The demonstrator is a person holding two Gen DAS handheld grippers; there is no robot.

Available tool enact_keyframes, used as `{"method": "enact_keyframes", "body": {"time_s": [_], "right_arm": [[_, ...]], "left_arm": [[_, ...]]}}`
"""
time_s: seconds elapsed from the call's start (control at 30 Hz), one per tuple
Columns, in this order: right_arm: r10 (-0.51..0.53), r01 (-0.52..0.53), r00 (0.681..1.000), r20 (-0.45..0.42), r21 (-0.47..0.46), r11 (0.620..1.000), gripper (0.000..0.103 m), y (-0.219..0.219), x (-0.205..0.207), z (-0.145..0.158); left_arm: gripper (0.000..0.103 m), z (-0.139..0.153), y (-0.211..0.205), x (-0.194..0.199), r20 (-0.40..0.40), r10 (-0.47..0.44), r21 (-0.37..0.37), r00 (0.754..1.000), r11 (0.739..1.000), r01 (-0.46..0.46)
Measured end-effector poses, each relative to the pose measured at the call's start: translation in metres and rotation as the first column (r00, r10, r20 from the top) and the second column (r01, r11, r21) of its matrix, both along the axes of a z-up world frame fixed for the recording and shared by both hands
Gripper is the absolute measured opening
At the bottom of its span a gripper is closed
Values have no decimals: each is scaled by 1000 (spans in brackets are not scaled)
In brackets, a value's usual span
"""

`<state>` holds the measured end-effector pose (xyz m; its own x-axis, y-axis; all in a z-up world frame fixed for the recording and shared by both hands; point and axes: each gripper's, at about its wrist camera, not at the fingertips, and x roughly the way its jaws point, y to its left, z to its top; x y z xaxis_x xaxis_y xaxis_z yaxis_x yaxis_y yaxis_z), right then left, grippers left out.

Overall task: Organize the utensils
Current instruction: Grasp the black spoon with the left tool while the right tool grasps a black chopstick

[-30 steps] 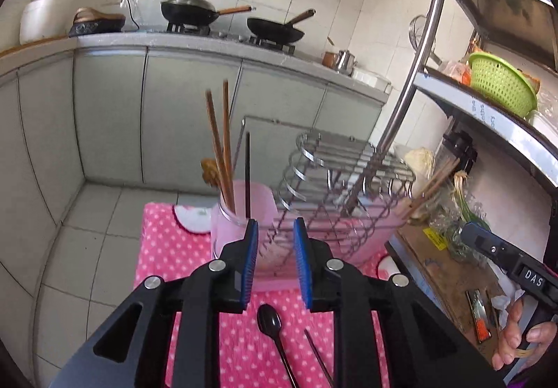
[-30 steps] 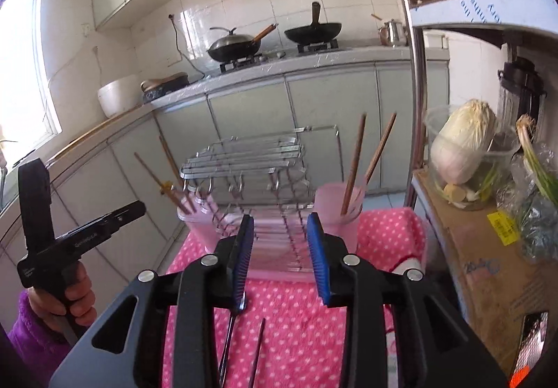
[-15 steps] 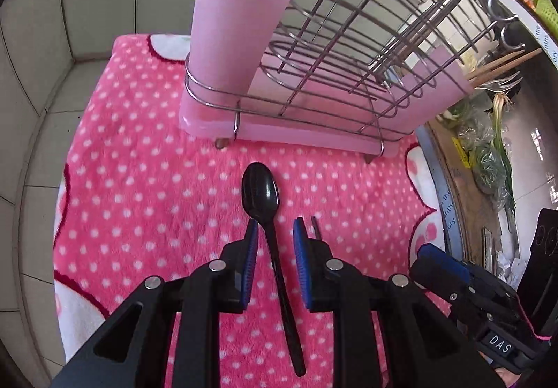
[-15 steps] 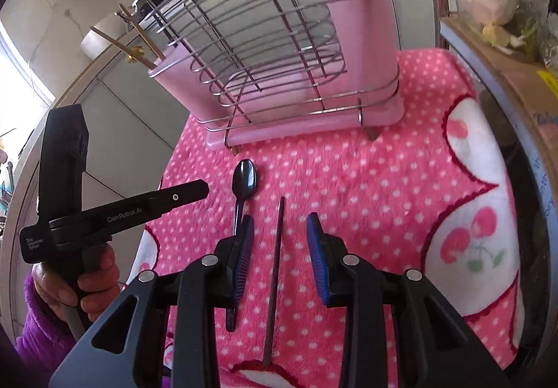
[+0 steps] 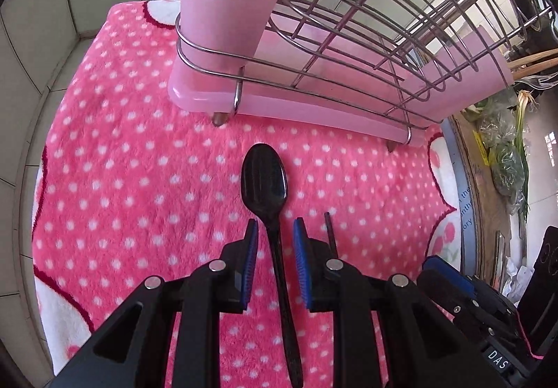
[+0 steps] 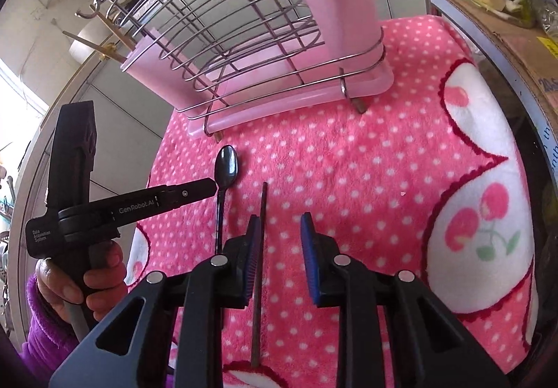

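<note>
A black spoon [image 5: 264,178] lies on the pink dotted cloth [image 5: 139,178], bowl toward the rack. My left gripper [image 5: 275,227] hangs low over it, open, one finger on each side of the handle with gaps showing. A dark chopstick [image 6: 263,199] lies parallel to the spoon [image 6: 226,164]. Over it, my right gripper [image 6: 280,218] has its jaws closing. The stick runs along the inner side of the left pad, and the right pad stands apart from it. Behind stands the wire dish rack [image 5: 348,39] with a pink cup [image 5: 237,4] at its end.
The rack's pink tray [image 6: 296,102] fills the back of the cloth. A second pink cup [image 5: 481,67] holds wooden chopsticks. A cardboard box [image 6: 505,49] with vegetables borders the right side. A hand in a purple sleeve [image 6: 87,280] holds the left gripper.
Both grippers came down from level with the rack and tipped toward the cloth. The left now straddles the spoon handle. The right jaws have narrowed, with the chopstick beside their left pad.
</note>
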<state>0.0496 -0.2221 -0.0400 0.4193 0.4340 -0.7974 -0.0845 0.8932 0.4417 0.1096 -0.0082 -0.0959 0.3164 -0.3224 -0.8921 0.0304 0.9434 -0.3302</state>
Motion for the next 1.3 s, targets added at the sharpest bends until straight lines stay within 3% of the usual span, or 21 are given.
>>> {"method": "enact_keyframes", "body": {"time_s": [0.3,0.43,0.73,1.0,1.3], "right_arm": [[-8,8,1000,-23,1,1000,24,-6,-4,-9],[13,-13,999,-35,1,1000,24,2,-8,-14],[80,-81,995,-67,-22,996,24,41,-3,-26],[110,-116,991,-72,-85,990,24,56,23,-18],[121,-142,986,-111,-200,969,24,80,35,-38]], "left_arm": [[19,-24,-22,13,-44,11,43,999,999,-9],[9,-23,-18,13,-26,23,44,999,999,-22],[8,-7,17,-7,22,53,2,998,999,-53],[8,3,48,-23,52,74,-28,996,997,-73],[8,0,51,-31,52,66,-64,996,996,-63]]}}
